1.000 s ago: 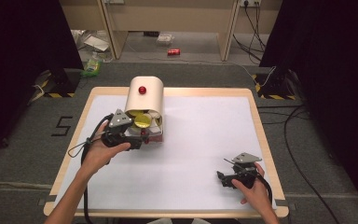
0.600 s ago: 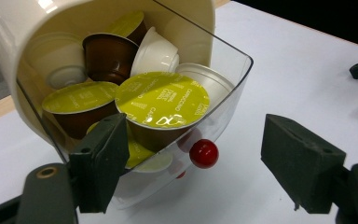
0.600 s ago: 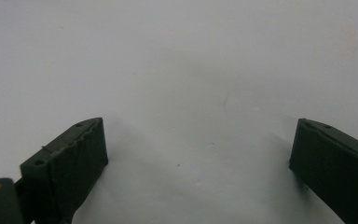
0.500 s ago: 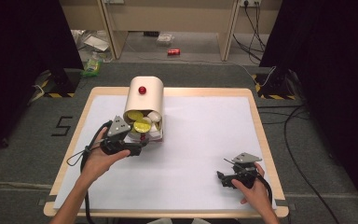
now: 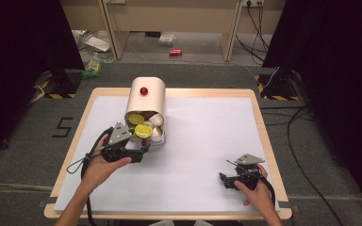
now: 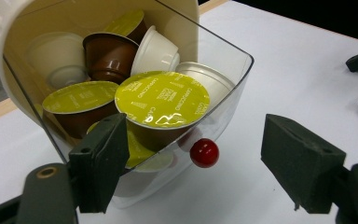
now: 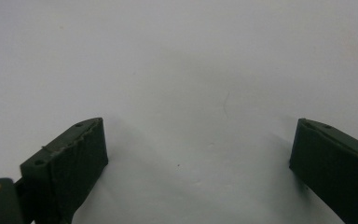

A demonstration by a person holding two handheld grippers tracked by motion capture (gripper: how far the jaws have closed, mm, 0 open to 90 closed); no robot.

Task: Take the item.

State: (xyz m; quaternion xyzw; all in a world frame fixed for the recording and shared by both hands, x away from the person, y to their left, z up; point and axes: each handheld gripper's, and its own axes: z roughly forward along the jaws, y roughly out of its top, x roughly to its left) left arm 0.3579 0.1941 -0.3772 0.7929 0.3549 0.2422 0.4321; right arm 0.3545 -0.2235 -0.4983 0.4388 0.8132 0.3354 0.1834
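A cream capsule dispenser (image 5: pixel 144 96) with a red button on top stands at the back left of the table. Its clear drawer (image 5: pixel 159 136) is pulled out and holds several coffee capsules: yellow-lidded (image 6: pixel 162 99), brown (image 6: pixel 108 53) and white (image 6: pixel 154 49). A small red knob (image 6: pixel 204 152) sticks out of the drawer front. My left gripper (image 5: pixel 141 149) is open just in front of the drawer, its jaws wide on either side of the knob without touching it. My right gripper (image 5: pixel 225 180) rests open at the near right, with bare white table between its jaws (image 7: pixel 198 163).
The white table top (image 5: pixel 207 127) has a wooden rim. Cables trail from both grippers. Beyond the table lie grey floor, scattered litter and a red can (image 5: pixel 175 52). Dark curtains hang at both sides.
My left gripper has drawn back toward the near edge, away from the drawer front. The right gripper has stayed put.
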